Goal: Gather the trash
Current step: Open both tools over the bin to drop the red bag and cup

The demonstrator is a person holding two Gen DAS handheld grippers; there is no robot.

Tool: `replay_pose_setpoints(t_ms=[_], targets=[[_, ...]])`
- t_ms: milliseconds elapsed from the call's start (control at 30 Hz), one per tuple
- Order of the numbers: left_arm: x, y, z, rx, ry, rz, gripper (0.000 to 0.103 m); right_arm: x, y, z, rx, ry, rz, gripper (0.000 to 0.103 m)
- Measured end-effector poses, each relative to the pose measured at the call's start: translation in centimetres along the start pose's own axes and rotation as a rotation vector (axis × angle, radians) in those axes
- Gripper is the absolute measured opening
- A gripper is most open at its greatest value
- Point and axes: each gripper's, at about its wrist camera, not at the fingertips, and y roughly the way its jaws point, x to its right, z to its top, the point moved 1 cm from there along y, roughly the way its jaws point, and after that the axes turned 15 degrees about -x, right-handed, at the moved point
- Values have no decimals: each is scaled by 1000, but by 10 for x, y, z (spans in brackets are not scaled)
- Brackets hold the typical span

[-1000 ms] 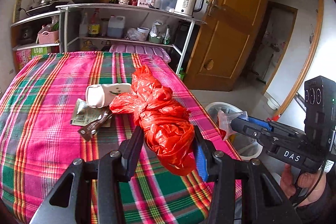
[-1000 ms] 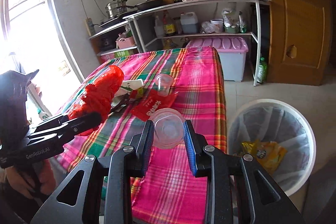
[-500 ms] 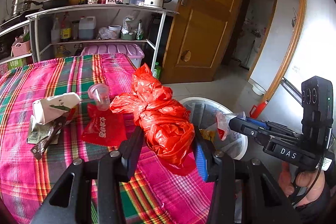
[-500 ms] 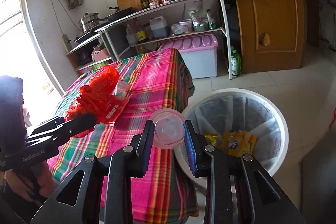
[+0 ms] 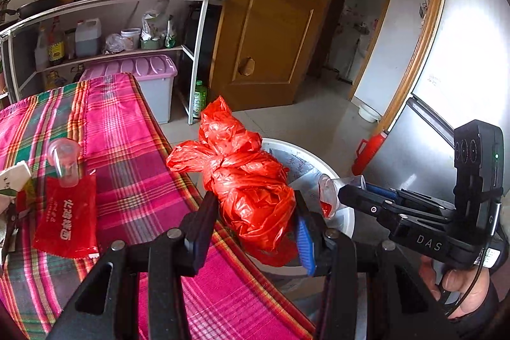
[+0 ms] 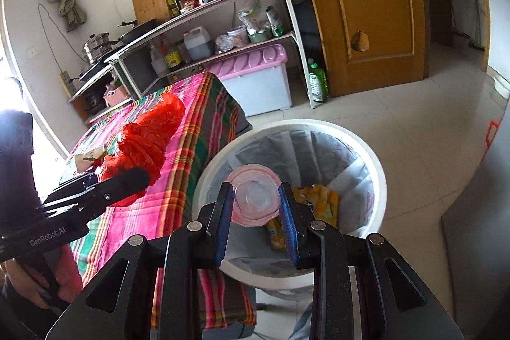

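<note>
My left gripper (image 5: pixel 255 212) is shut on a knotted red plastic bag (image 5: pixel 245 180), held at the table's edge beside the white trash bin (image 5: pixel 347 212). Over that bin's mouth my right gripper (image 6: pixel 256 204) is shut on a clear plastic cup (image 6: pixel 255 195), bottom toward the camera. The lined bin (image 6: pixel 376 168) holds yellow wrappers (image 6: pixel 318 199). In the right wrist view the left gripper (image 6: pixel 127 180) and its red bag (image 6: pixel 149 136) hang at the left. The right gripper (image 5: pixel 344 193) shows at the right of the left wrist view.
On the pink plaid tablecloth (image 5: pixel 127 148) lie a red packet (image 5: pixel 67 219), a clear cup (image 5: pixel 65 161) and a white carton (image 5: pixel 14 177). A shelf rack (image 5: pixel 197 53) with a kettle, a pink-lidded box (image 5: pixel 149 78) and a wooden door (image 5: pixel 271 31) stand behind.
Both grippers have swung from above the table toward the bin, each keeping its grip. The cup now hangs over the bin's opening and the red bag reaches the table's edge.
</note>
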Motion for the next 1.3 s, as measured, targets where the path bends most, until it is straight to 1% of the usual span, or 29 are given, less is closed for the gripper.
replay_pose_setpoints(t_ms=[267,467,500,567,600,633,833,933,1133,1300], targets=[[10,32,11,-67,5,-10,48,27,12,0,-34,54,-20,31],[11,48,15,-104,-9,-16,49,37,25,-1,-65,70,-46,31],[10,50,15,-111,-13,-14,50,39,26,-1,-68,73,-50,32],[9,54,15,-121,-22,-17,50,42,28,0,-69,81,-52,39],[8,54,14,-124,-27,-21,52,43,28,0,-67,84,-51,45],[8,54,13,-124,-30,-26,53,44,28,0,-65,86,-49,47],[4,43,10,-98,-35,-52,54,37,20,0,-45,71,-38,47],[2,33,6,-73,-43,-56,54,28,13,1,-25,48,-32,47],[-10,6,-1,-10,-76,-21,54,6,0,2,6,1,-21,47],[-28,-19,-13,34,-112,21,54,-18,-5,1,17,-44,-10,47]])
